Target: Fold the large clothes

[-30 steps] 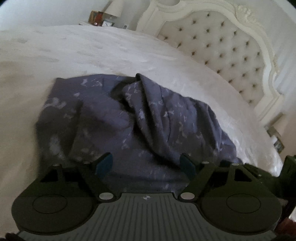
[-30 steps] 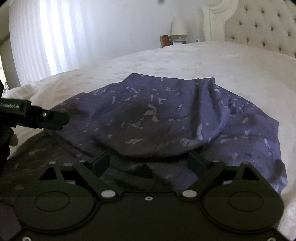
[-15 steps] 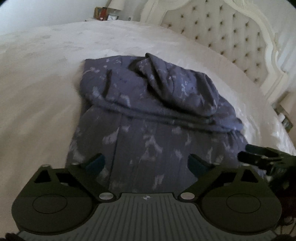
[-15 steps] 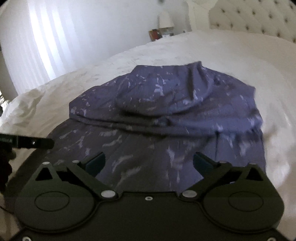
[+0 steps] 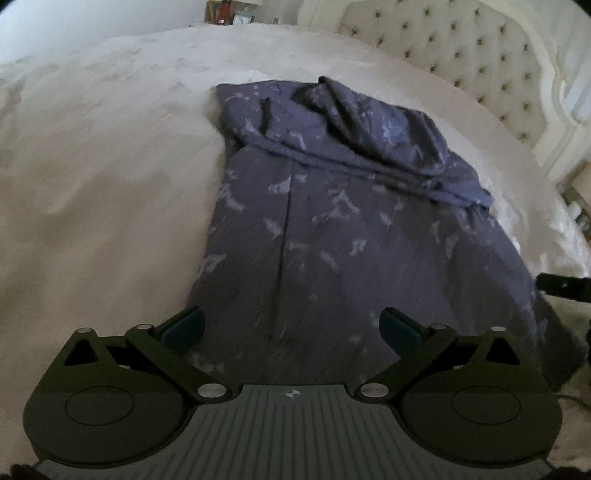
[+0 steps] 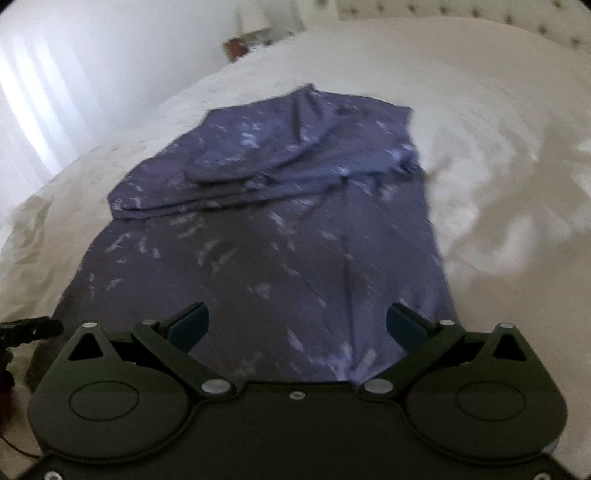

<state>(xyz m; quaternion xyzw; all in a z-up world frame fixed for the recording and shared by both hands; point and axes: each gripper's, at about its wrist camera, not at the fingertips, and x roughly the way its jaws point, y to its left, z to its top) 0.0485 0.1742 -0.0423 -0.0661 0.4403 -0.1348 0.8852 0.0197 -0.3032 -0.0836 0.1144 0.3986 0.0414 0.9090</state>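
A large dark blue garment (image 5: 351, 229) with pale flecks lies on the white bed (image 5: 103, 155). Its far part is folded back over itself in a rumpled layer, while the near part lies flat. In the left wrist view my left gripper (image 5: 291, 328) hovers over the near end of the cloth, jaws wide open, nothing between them. The right wrist view shows the same garment (image 6: 288, 236), a bit blurred, with my right gripper (image 6: 297, 325) open above its near edge and holding nothing. Each gripper's tip shows at the other view's edge.
A cream tufted headboard (image 5: 491, 62) stands at the right of the bed. A nightstand with small items (image 5: 229, 11) sits at the far side. Bright curtains (image 6: 33, 96) fill the left of the right wrist view. White bedding surrounds the garment.
Both grippers have let go of the cloth, opened wider and pulled back toward the near end. The folded-over layer now lies farther away, with more flat cloth in between.
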